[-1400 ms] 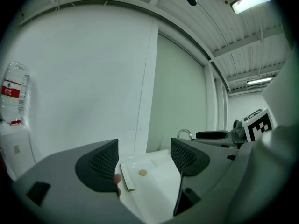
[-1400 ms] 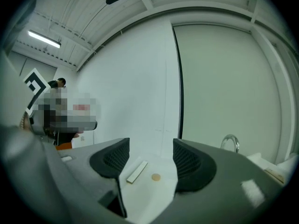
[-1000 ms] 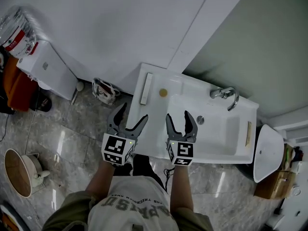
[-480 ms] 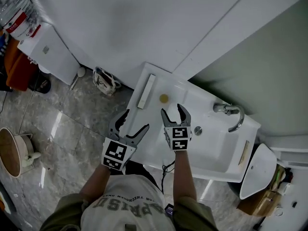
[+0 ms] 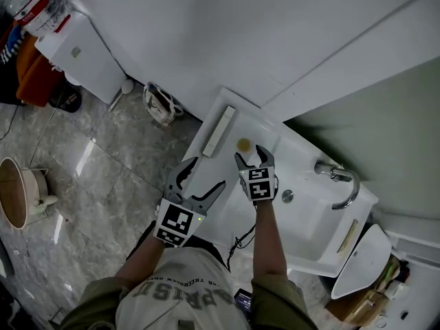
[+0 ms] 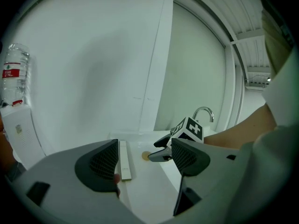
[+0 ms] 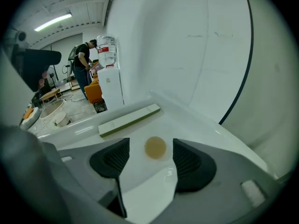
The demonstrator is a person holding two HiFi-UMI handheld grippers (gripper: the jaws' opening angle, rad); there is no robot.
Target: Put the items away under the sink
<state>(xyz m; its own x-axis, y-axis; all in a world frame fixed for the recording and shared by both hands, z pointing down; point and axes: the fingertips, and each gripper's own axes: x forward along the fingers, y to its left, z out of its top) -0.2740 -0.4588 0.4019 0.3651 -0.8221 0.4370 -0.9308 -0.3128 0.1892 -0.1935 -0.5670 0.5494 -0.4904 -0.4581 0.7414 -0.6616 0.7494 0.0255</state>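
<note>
Two items on sink ledge [image 5: 260,128], centre of frame: amber disc [image 7: 155,147] lies framed between spread jaws of right hand-held gripper [image 5: 252,158], seemingly for pickup; long box [image 5: 218,130] beside; left hand-held gripper [image 5: 203,177] spread, empty.

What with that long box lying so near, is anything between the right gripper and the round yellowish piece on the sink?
Nothing visible. The round yellowish piece lies just ahead of the open right gripper; the long box lies apart, to its left.
</note>
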